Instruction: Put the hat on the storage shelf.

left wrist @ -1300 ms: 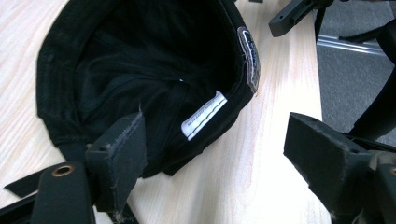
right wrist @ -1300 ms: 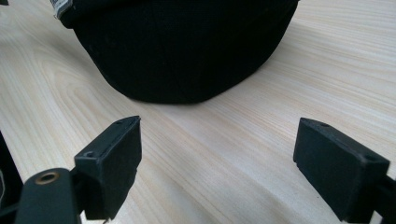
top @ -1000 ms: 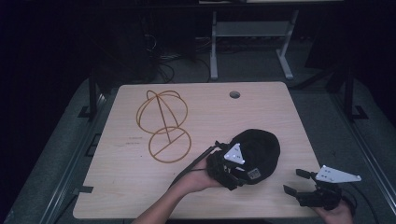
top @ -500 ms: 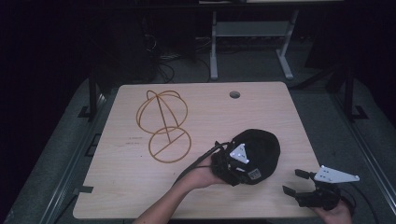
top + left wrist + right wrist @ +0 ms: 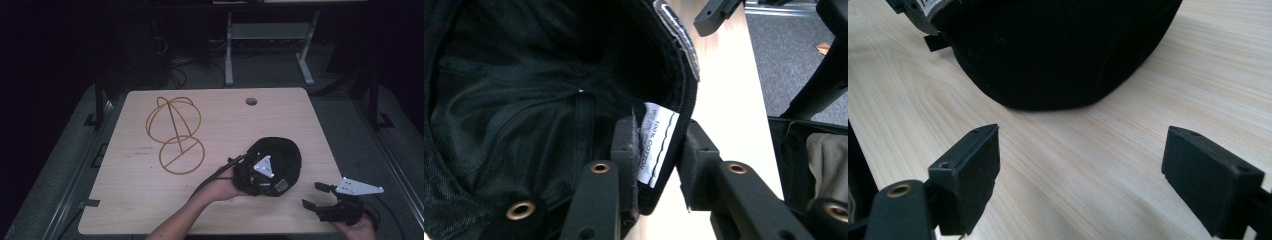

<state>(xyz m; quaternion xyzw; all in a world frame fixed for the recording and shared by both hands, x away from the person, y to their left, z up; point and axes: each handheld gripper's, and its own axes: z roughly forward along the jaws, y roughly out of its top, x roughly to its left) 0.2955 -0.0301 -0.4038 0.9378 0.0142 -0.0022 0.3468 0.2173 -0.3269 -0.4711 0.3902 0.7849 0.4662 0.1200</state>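
The left gripper (image 5: 656,165) pinches the black cap (image 5: 280,156) by its rim, beside the white label (image 5: 655,142). The right gripper (image 5: 1080,175), jaws wide apart and empty, hovers over the surface (image 5: 220,125) facing the cap; beyond the cap stands a gold wire frame (image 5: 175,132)

Both handheld two-jaw black grippers – left gripper (image 5: 252,176) and right gripper (image 5: 320,196) – carry a grey three-cornered plate (image 5: 359,186) with small dark holes on top; the left one also has a white barcode-type label (image 5: 280,184). Black arms have brass-ringed holes (image 5: 600,167), blocky matte-black pads (image 5: 1210,181), and a thin black cable (image 5: 215,176) trails off the left unit. Forearms are bare – no sleeves in frame.
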